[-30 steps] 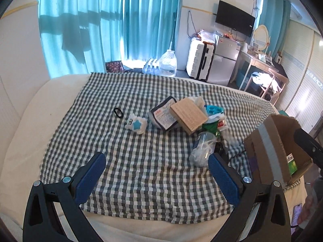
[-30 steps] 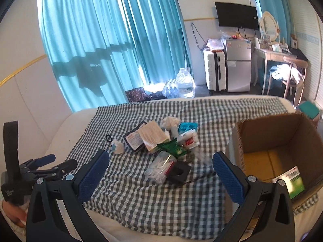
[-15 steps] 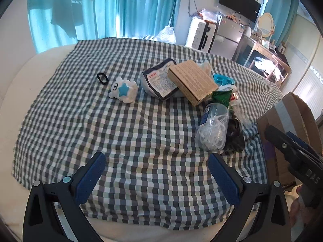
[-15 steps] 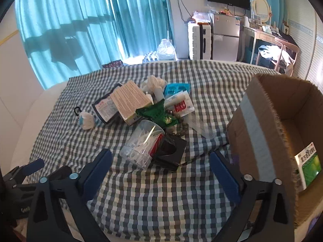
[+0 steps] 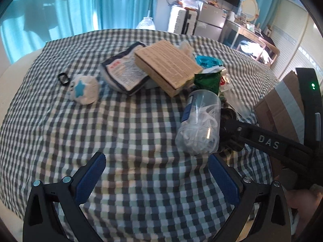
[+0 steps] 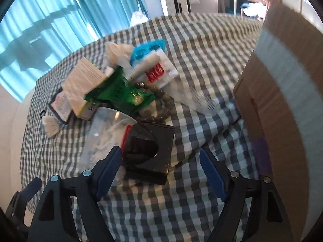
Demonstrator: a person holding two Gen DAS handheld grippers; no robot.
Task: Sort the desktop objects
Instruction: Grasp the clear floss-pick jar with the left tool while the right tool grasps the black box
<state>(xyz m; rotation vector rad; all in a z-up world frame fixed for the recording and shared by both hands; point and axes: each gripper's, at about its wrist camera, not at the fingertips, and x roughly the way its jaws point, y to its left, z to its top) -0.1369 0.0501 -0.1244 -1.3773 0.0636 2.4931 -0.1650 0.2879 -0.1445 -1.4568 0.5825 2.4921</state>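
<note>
A pile of objects lies on the checked cloth [image 5: 129, 133]: a clear plastic jar of white bits [image 5: 198, 125], a brown flat box [image 5: 167, 64], a printed pouch [image 5: 124, 71], a green packet [image 6: 119, 91], a white star toy [image 5: 83, 88] and a black square holder [image 6: 148, 151]. My left gripper [image 5: 156, 170] is open and empty, low over the cloth just short of the jar. My right gripper [image 6: 161, 160] is open, its jaws standing to either side of the black holder's near end. The right gripper's arm [image 5: 266, 141] reaches in beside the jar.
An open cardboard box [image 6: 282, 92] stands close on the right, also in the left wrist view [image 5: 282, 109]. A white red-labelled packet [image 6: 159, 70], a teal item [image 6: 145, 49] and dark beads [image 6: 161, 113] lie in the pile. Curtains, a suitcase and a desk are behind.
Both grippers have moved forward and down toward the pile. The right gripper now stands over the black holder; the left one is close to the jar. Both stay open.
</note>
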